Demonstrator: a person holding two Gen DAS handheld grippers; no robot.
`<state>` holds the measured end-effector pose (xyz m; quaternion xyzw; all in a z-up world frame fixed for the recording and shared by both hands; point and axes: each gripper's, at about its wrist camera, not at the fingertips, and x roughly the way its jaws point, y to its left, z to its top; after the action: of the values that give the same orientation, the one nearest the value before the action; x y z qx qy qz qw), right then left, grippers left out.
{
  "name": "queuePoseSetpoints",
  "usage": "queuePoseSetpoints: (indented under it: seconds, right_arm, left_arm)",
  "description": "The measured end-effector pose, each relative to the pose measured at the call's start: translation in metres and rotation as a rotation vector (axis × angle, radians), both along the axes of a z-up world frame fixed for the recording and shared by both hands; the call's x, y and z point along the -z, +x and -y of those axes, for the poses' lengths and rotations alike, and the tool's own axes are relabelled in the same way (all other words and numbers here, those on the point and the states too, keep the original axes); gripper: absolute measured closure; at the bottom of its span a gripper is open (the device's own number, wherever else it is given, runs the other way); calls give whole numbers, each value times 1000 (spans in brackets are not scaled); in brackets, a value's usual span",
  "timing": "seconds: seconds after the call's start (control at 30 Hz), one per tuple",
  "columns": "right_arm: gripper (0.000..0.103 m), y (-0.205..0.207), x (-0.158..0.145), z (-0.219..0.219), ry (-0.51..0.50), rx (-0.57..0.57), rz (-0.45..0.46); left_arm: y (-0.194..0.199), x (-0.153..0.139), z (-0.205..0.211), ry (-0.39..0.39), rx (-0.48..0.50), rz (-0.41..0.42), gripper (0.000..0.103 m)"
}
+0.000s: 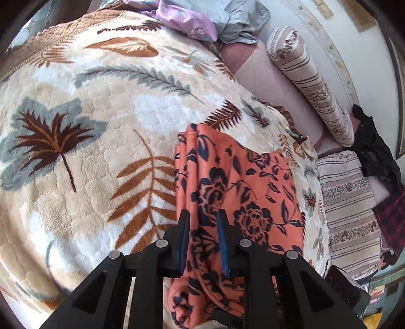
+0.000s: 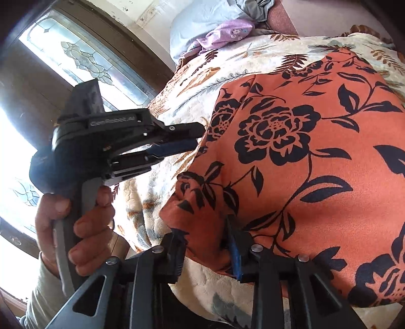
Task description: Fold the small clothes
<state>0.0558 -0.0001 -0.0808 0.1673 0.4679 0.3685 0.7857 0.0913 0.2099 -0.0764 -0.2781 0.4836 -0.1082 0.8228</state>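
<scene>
- Right gripper (image 2: pixel 206 249): nearest item; its 2 fingers pinch a bunched corner of the orange floral garment (image 2: pixel 303 164), cloth filling the gap between the blue pads. Advice: keep this pinch firm and lift only enough to clear the blanket.
- Left gripper (image 1: pixel 202 225): fingers slightly spread, straddling a gathered edge of the same garment (image 1: pixel 238 192); the right wrist view shows them (image 2: pixel 195 138) at the cloth's edge, but whether they actually clamp it, I cannot tell. Confirm a hold before any pull.
- Person's left hand (image 2: pixel 76 227): wrapped around the gripper's handle.
- Garment location: lying on the leaf-patterned blanket (image 1: pixel 88 151) of the bed, partly doubled, creased along one long side. Judgement: carry both held corners together, evenly, so edges align.
- Beyond: striped bolster (image 1: pixel 311 83), lilac cloth (image 1: pixel 187 20).
</scene>
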Motion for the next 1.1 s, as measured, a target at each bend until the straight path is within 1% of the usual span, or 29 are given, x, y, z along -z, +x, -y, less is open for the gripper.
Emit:
queuePoseSetpoints:
  seconds: [0.03,0.07,0.13,0.17,0.2,0.23,0.27,0.3,0.33,0.37,0.4,0.47,0.53,0.6,0.67,0.73,0.77,0.8,0.83,0.9,0.93,1.0,1.03,1.1]
  right_arm:
    - [60,-2,0,-1,14,-3,8]
    - [46,-7,0,1,35,-15,16]
    - [33,-16,-2,-5,36,-32,58]
    - [32,-20,-3,-6,30,-37,73]
    - [32,-23,-2,-4,39,-40,71]
    - [32,-26,-2,0,58,-42,59]
    - [33,-31,0,8,77,-45,45]
    - [33,-34,2,17,92,-48,28]
    - [33,-39,3,27,100,-44,11]
    - [33,-43,4,36,110,-37,-4]
    - [33,-48,4,47,120,-26,-14]
    - [33,-56,1,72,145,9,-18]
    - [33,-59,-3,96,179,48,-22]
    - [33,-65,-9,122,209,96,-26]
    - [33,-67,-13,149,239,150,-35]
    - [33,-60,-15,172,263,205,-42]
    - [32,-56,-14,185,279,237,-52]
    - [30,-49,-10,195,287,266,-72]
    - [29,-39,-5,203,283,291,-101]
    - [29,-18,11,219,314,328,-182]
    - [29,-8,20,224,326,341,-224]
    - [29,11,34,229,324,356,-286]
    - [29,19,38,229,337,355,-308]
    - [29,34,43,221,356,334,-337]
  left_arm:
    - [-5,-7,4,-5,13,19,79]
    - [-11,-13,9,-13,30,37,75]
    - [-19,-16,19,-15,61,37,70]
    - [-21,-12,24,-3,74,23,70]
    - [-21,-3,27,30,75,-7,70]
    - [-20,10,29,83,64,-60,70]
    - [-21,24,28,135,43,-115,66]
    - [-24,33,24,157,21,-133,58]
    - [-29,36,19,145,-4,-120,51]
    - [-33,35,15,132,-25,-120,51]
    - [-36,31,14,137,-36,-118,51]
    - [-43,20,18,215,-40,-101,51]
    - [-50,7,24,257,-36,-76,52]
    - [-56,-10,31,268,-32,-26,53]
    - [-61,-28,40,282,-30,43,53]
    - [-62,-43,52,259,-4,112,53]
    - [-60,-47,60,261,5,141,53]
    - [-57,-48,68,282,8,159,53]
    - [-51,-46,77,311,6,164,53]
    - [-38,-31,87,369,0,145,53]
    - [-33,-20,90,408,-7,125,53]
    - [-24,8,91,498,-23,38,53]
    - [-24,18,88,498,-28,11,50]
    - [-29,21,83,495,-48,38,48]
